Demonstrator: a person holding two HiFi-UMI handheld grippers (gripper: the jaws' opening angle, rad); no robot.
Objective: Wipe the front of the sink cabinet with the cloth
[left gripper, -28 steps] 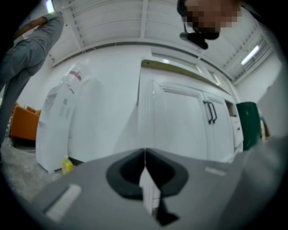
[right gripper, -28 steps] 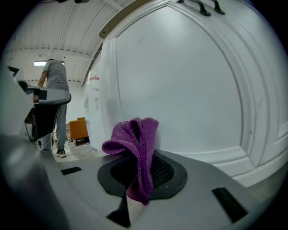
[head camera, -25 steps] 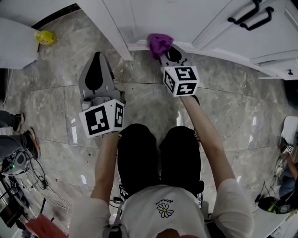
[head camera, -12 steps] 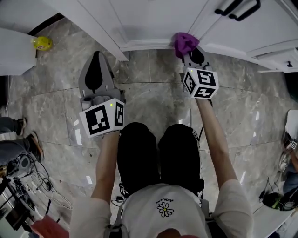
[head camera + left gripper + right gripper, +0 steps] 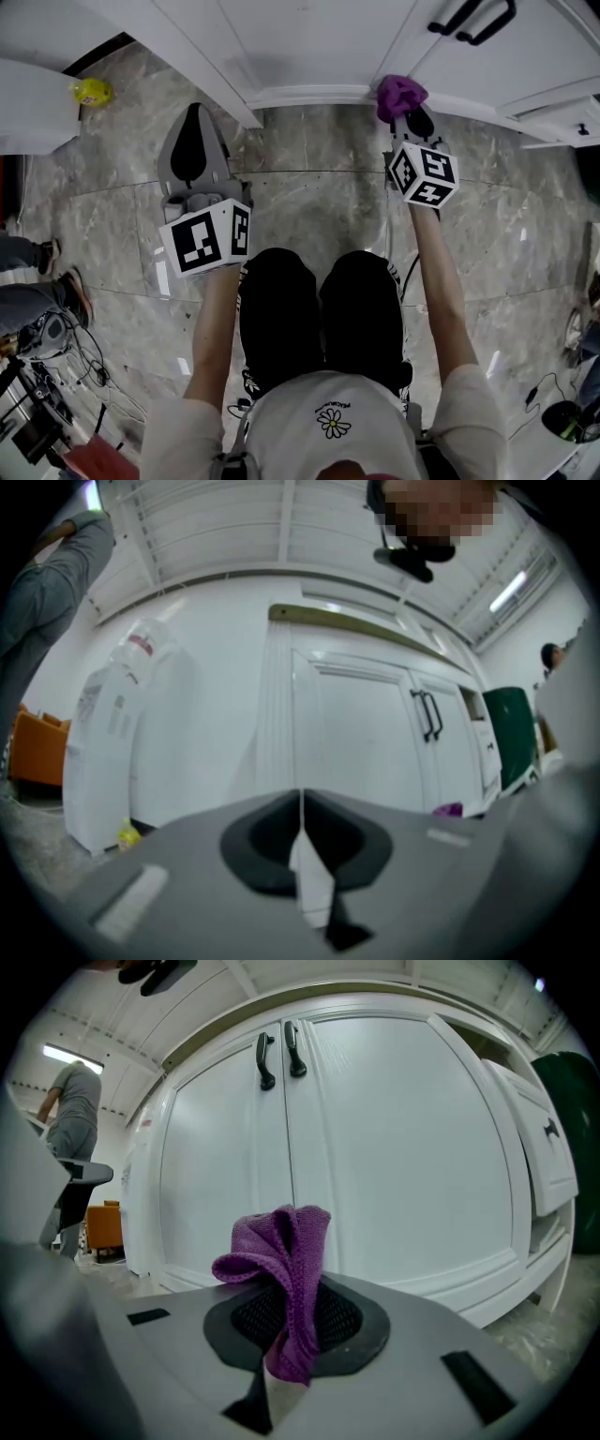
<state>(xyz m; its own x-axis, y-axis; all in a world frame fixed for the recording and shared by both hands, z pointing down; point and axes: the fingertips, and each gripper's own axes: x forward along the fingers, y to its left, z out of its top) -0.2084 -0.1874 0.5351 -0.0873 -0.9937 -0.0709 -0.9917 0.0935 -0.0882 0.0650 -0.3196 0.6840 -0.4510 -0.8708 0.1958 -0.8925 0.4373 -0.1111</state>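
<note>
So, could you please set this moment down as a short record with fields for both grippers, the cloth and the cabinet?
Right gripper: shut on purple cloth
Left gripper: shut, empty, above the floor
Cabinet: white, double doors closed, two black handles
Cloth place: by the base moulding; contact unclear

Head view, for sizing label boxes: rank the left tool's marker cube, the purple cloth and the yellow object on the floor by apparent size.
Largest: marker cube on the left tool, nearest the camera.
Next: purple cloth.
Smallest: yellow object, slightly smaller than the cloth.
</note>
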